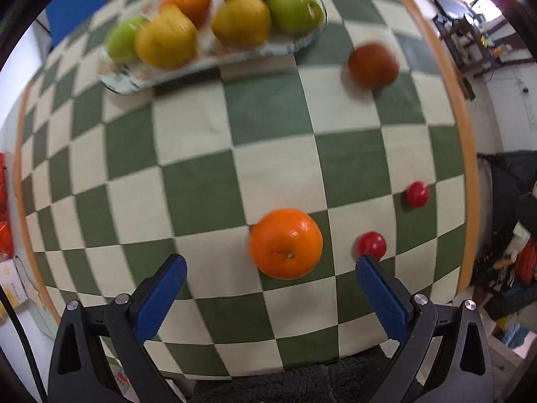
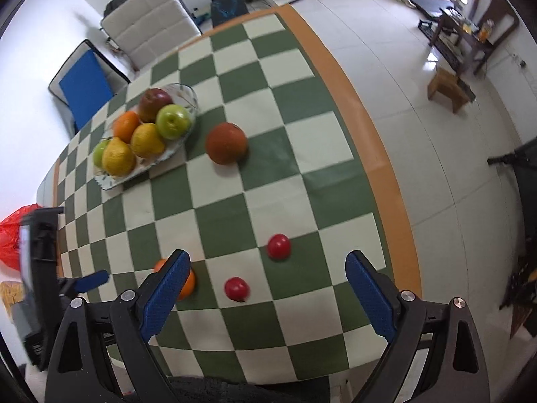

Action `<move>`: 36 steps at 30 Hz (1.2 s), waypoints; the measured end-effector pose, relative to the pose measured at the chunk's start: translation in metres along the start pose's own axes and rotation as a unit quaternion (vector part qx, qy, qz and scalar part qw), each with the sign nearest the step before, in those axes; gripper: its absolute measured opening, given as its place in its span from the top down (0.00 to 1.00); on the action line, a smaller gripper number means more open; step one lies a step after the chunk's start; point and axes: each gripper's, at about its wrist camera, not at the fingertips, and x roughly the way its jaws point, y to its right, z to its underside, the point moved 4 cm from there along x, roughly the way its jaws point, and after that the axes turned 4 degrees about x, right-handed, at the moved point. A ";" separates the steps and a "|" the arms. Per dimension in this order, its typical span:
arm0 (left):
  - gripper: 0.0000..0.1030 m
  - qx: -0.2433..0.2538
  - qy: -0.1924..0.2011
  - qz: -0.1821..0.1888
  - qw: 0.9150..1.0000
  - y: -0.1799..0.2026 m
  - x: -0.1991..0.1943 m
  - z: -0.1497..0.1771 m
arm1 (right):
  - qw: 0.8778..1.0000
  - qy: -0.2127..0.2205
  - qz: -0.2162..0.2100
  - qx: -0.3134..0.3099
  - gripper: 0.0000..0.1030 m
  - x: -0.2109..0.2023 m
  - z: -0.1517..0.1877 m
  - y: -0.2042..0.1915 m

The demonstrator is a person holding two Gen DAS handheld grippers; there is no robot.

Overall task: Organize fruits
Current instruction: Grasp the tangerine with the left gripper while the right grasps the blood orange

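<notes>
Checkered cloth (image 2: 278, 174) in green and cream covered the table and filled most of both views, its orange border running down the right of each frame. At the upper left of the right wrist view sat a glass platter (image 2: 186, 96), already piled with fruit: a dark red apple (image 2: 154, 100), a green apple (image 2: 173, 121), an orange, two yellow pear-like fruits and another green apple half hidden at the lower end. The heap looked crowded, so anything added carelessly could roll off the rim or nudge a neighbour onto the cloth.

Loose on the table, just right of the platter, lay a reddish-brown round fruit (image 2: 226, 147). Lower in the frame an orange (image 1: 285, 243) sat ahead of the left gripper (image 1: 270, 268), slightly right of centre between its wide-spread jaws, which held nothing. If those jaws closed off-centre, the round fruit would likely squirt sideways toward the near edge. Motion blur at the top of the left wrist view suggested movement, which raised that risk.

Smallest were two red fruits: one (image 2: 279, 246) mid-frame, another (image 2: 237, 288) near the bottom, between the fingers of the right gripper (image 2: 268, 263), likewise spread apart and empty. Their small size against the broad pads could let them slip or roll off the table.
</notes>
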 end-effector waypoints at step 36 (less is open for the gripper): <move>0.40 -0.143 -0.016 0.006 0.990 -0.122 0.035 -0.002 | 0.974 -0.167 -0.087 -0.126 0.43 0.152 -0.048 -0.125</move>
